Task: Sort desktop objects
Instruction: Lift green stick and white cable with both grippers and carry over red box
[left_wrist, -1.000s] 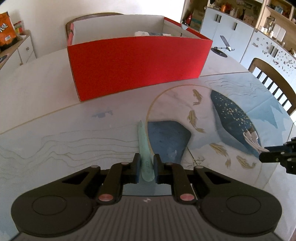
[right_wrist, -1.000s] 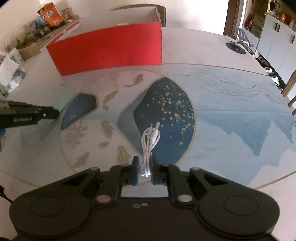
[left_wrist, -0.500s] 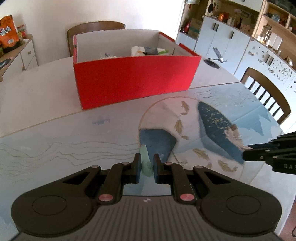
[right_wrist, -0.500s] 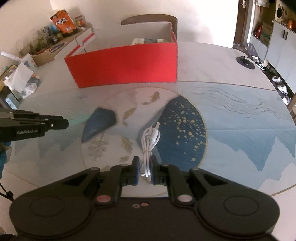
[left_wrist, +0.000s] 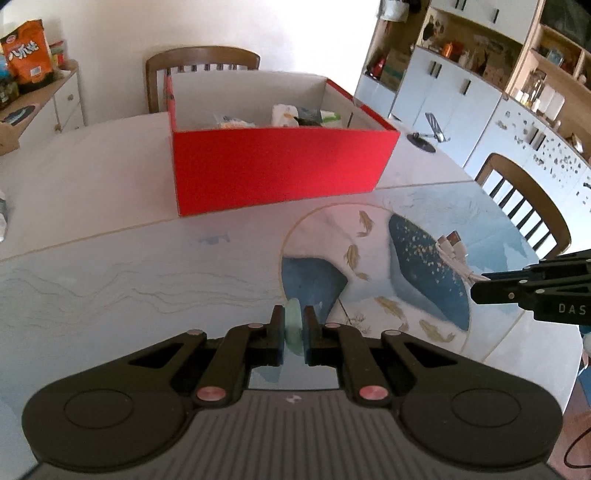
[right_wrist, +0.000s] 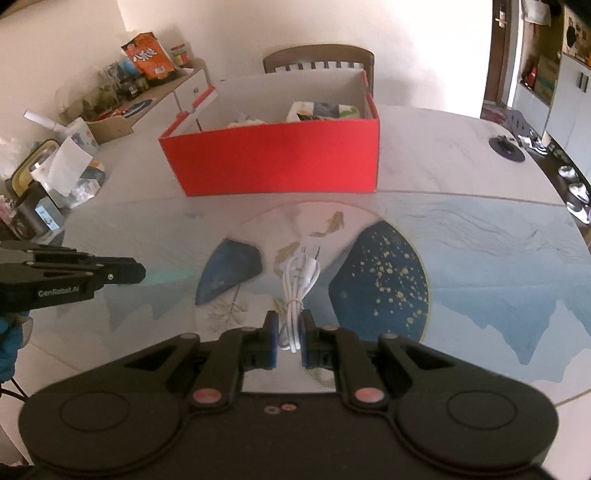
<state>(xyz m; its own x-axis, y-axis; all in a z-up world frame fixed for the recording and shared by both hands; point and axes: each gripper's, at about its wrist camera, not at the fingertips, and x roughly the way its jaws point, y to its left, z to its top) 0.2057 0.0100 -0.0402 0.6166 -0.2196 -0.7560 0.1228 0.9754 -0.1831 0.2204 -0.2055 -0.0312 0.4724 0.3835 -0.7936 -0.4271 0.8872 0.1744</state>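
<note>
Both grippers loaded, red box ahead

The left gripper (left_wrist: 294, 330) has its jaws pinching a pale green strip (left_wrist: 293, 325); the right gripper (right_wrist: 289, 334) has its jaws pinching a bundled white cable (right_wrist: 297, 286), both above the worktop (left_wrist: 110, 258). The open red box (left_wrist: 280, 166), with packets inside, stands toward the far edge, a chair (left_wrist: 201, 62) behind it.

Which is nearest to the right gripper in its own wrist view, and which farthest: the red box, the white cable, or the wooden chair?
1. white cable, clamped in the right gripper.
2. red box, straight ahead on the table.
3. wooden chair, behind the box.
</note>
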